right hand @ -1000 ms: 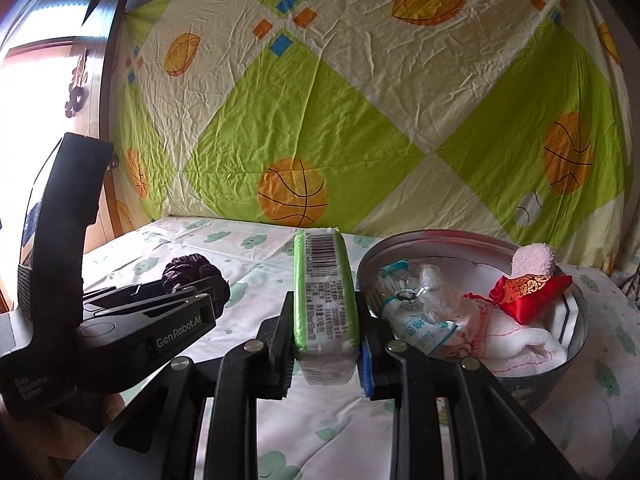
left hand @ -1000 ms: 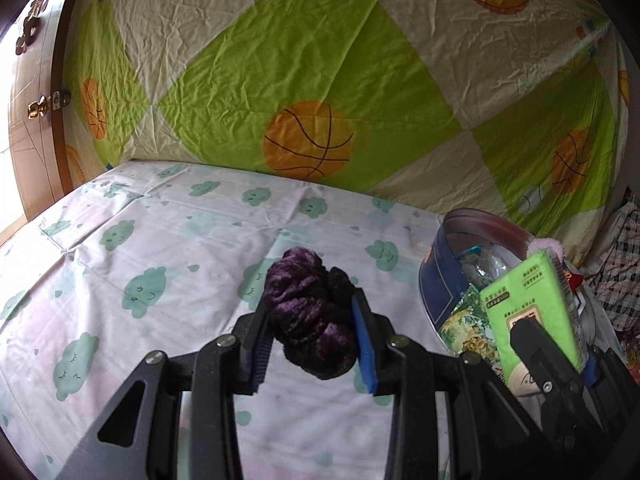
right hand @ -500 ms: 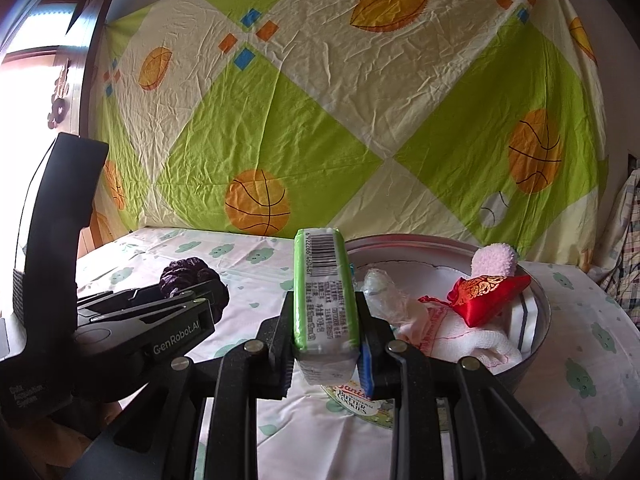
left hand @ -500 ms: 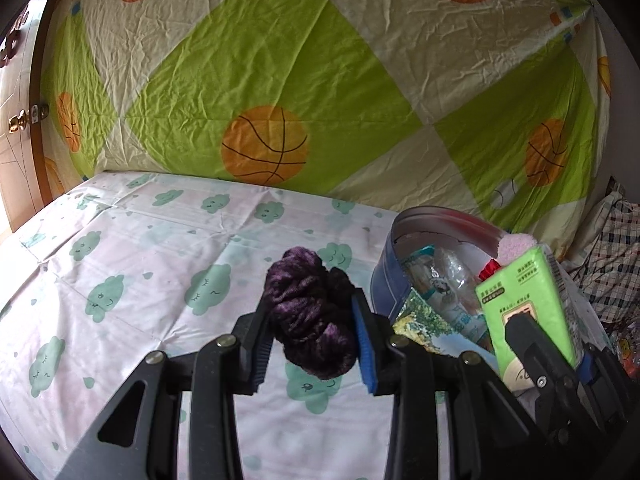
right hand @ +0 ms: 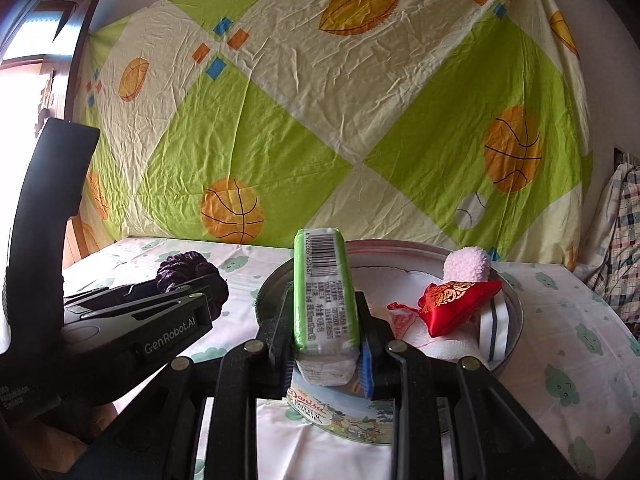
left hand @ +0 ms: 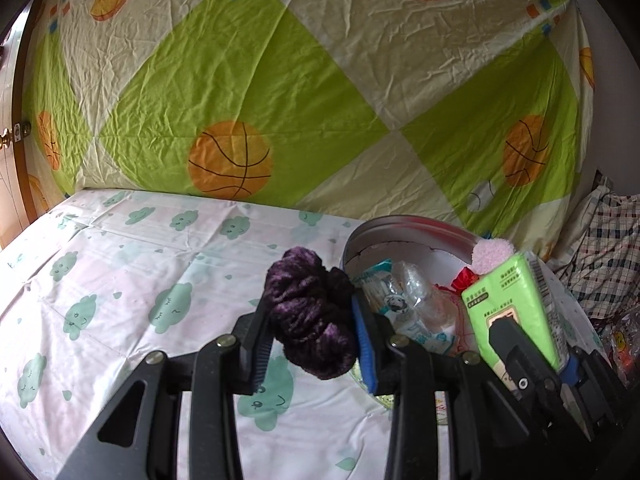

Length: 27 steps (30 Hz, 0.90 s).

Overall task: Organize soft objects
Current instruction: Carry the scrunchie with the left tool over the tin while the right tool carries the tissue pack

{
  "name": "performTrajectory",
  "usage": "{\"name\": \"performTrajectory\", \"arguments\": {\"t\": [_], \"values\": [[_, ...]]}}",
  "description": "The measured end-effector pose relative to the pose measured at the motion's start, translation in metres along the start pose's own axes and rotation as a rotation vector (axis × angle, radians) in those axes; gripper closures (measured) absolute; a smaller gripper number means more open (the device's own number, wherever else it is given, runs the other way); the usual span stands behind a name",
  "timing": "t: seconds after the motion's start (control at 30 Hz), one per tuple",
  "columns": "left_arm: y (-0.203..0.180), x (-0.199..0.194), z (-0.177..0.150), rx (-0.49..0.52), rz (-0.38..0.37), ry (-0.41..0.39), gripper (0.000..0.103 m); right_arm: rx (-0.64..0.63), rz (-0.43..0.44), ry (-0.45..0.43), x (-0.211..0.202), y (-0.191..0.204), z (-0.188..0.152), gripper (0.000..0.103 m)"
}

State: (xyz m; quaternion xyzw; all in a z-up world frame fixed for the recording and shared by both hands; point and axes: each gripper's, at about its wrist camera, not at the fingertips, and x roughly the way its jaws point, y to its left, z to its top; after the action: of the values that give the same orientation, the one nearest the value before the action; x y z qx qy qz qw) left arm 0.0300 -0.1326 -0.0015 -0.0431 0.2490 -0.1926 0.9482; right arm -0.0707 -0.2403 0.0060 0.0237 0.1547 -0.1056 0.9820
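Two grippers are up over the bed (left hand: 120,264), and each one holds something soft. The left gripper (left hand: 314,338) has its fingers squeezed tight on a purple scrunchie (left hand: 312,312), just left of the tin (left hand: 400,227). The right gripper (right hand: 326,346) has its fingers squeezed tight on a green tissue pack (right hand: 324,292), held standing up, at the near rim of the tin. Inside the tin lie a red pouch (right hand: 456,304), a pink fluffy ball (right hand: 466,264), a white cloth (right hand: 440,350) and a plastic bag (left hand: 416,296). A sheet (right hand: 320,100) with basketballs on it hangs behind the bed
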Motion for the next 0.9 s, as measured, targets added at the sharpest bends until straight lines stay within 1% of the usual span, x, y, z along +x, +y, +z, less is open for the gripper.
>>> {"name": "performTrajectory", "arguments": {"t": [0.6, 0.9], "values": [[-0.030, 0.012, 0.017, 0.022, -0.043, -0.012, 0.068, 0.016, -0.061, -0.003, 0.009, -0.036, 0.011, 0.076], [-0.048, 0.022, 0.031, 0.034, -0.070, -0.027, 0.068, 0.016, -0.097, -0.010, 0.016, -0.052, 0.019, 0.076]]}}
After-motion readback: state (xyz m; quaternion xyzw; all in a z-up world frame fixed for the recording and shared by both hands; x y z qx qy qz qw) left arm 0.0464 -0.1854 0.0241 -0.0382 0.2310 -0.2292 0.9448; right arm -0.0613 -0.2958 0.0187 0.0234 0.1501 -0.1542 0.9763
